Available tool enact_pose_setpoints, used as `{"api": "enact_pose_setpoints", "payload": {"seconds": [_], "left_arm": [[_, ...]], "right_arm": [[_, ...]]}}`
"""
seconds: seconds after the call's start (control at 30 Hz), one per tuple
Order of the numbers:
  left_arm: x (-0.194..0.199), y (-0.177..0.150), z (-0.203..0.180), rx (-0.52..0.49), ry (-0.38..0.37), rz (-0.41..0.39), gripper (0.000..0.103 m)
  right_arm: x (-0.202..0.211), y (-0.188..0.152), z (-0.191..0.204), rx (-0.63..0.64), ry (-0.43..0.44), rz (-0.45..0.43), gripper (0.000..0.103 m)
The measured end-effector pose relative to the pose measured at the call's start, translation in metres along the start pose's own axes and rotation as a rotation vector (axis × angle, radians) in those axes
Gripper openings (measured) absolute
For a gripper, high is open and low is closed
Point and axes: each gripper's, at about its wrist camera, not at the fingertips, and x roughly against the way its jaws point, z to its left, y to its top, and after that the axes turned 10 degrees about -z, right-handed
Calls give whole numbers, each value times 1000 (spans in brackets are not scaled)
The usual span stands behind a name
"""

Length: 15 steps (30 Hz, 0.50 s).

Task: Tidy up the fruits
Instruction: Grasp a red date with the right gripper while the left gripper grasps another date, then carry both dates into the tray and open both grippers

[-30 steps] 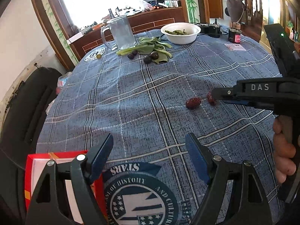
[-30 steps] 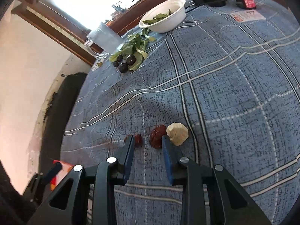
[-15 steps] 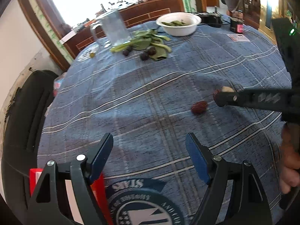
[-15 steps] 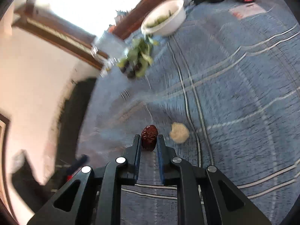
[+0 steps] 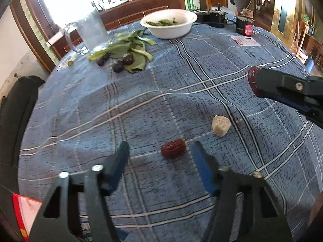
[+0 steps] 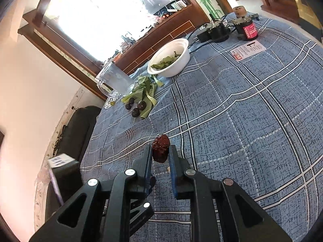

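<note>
- Red date point(image 6: 160, 148): wrinkled, dark red, oblong, standing on end at the centre of the right wrist view, pinched between the two black fingers of the right gripper point(image 6: 160, 157) and lifted clear of the cloth. In the left wrist view the same date point(image 5: 253, 78) shows at the right edge, peeping out from the tip of that gripper.
- Right gripper: its blue-lined pads press on both sides of the date; the tool points down at a slant over the table.
- Second date point(image 5: 173, 148): the same wrinkled red skin, lying on its side on the cloth at lower centre of the left wrist view.
- Left gripper point(image 5: 160, 159): tilted steeply down, its jaws are closing with the second date between them, yet the pads stand apart from it on both sides.
- Pale chunk point(image 5: 220, 125): beige, rough and blocky, on the cloth right of and above the second date.
- Tablecloth point(image 5: 201, 64): woven blue fabric crossed by white and dark lines.
- White bowl point(image 5: 169, 23): smooth and round, with green leaves inside, at upper centre.
- Loose leaves point(image 5: 129, 54): limp and green, at upper left, with small dark round fruits point(image 5: 118, 67) among them.
- Glass jug point(image 5: 90, 31): clear, with a handle, behind the leaves.
- Small jar point(image 5: 244, 25): dark with a red label, at upper right.
</note>
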Motion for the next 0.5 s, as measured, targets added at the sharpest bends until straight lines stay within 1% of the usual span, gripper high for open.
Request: {"api": "enact_pose_setpoints", "payload": {"seconds": [0.03, 0.07, 0.1, 0.17, 0.23, 0.37, 0.47, 0.5], "left_arm": [[-4, 0, 0, 11, -10, 9, 57], [-9, -2, 1, 24, -25, 22, 46], [-12, -4, 0, 32, -38, 32, 40], [-11, -5, 1, 52, -65, 22, 34], [-10, -5, 1, 61, -80, 20, 30], [-4, -9, 3, 87, -56, 2, 30], [19, -16, 11, 121, -38, -43, 30], [35, -20, 15, 142, -29, -73, 30]], "right_arm": [[-1, 0, 1, 4, -3, -3, 15], [-1, 0, 1, 8, -3, -3, 15], [-2, 0, 2, 12, -2, -1, 15], [-3, -3, 5, 28, -2, -1, 15], [-4, -5, 10, 53, 0, 3, 15], [-6, -14, 27, 123, 26, 15, 15], [-3, -28, 47, 225, 49, 3, 15], [-1, -34, 57, 273, 59, -7, 15]]}}
